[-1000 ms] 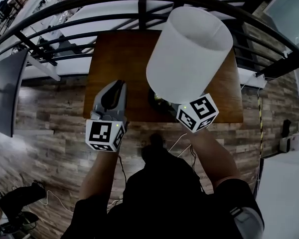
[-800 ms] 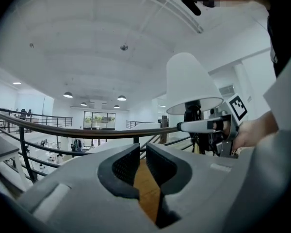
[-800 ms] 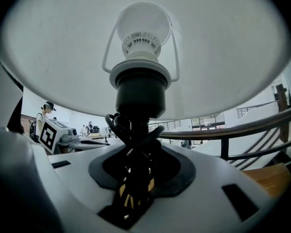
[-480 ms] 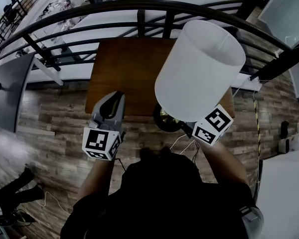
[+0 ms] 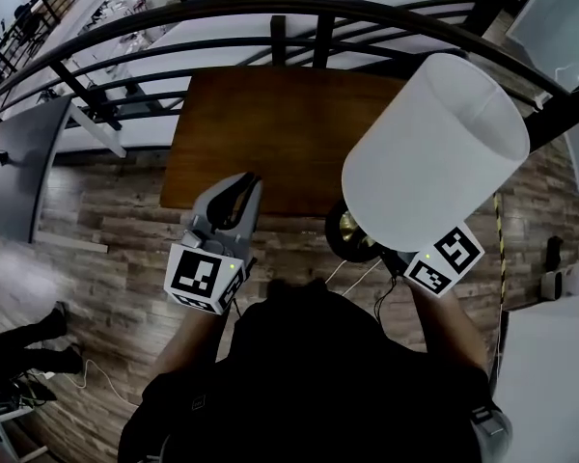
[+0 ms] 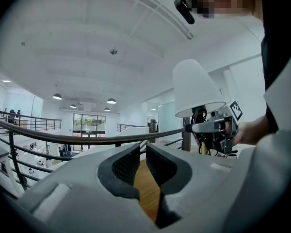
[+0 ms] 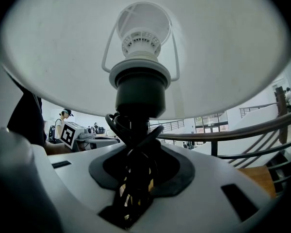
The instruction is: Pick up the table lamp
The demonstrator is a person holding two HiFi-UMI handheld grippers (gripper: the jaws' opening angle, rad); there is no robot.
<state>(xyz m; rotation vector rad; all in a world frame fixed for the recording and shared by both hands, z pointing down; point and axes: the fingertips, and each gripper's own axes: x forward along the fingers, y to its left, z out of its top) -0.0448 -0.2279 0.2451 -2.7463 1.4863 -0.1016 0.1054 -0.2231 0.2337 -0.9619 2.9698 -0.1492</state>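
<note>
The right gripper (image 7: pixel 136 178) pinches the thin dark stem of the table lamp (image 5: pixel 434 152) - the black cord (image 7: pixel 136 130) is wound around that stem, just under the bulb holder. The lamp's big white shade (image 7: pixel 145 47) sits right above the jaws. The lamp is up in the air, and its round base (image 5: pixel 352 231) hangs just past the near edge of the wooden table (image 5: pixel 270 123). The left gripper (image 5: pixel 241 186) holds nothing - its jaws stand a little apart, and the table shows through the gap.
</note>
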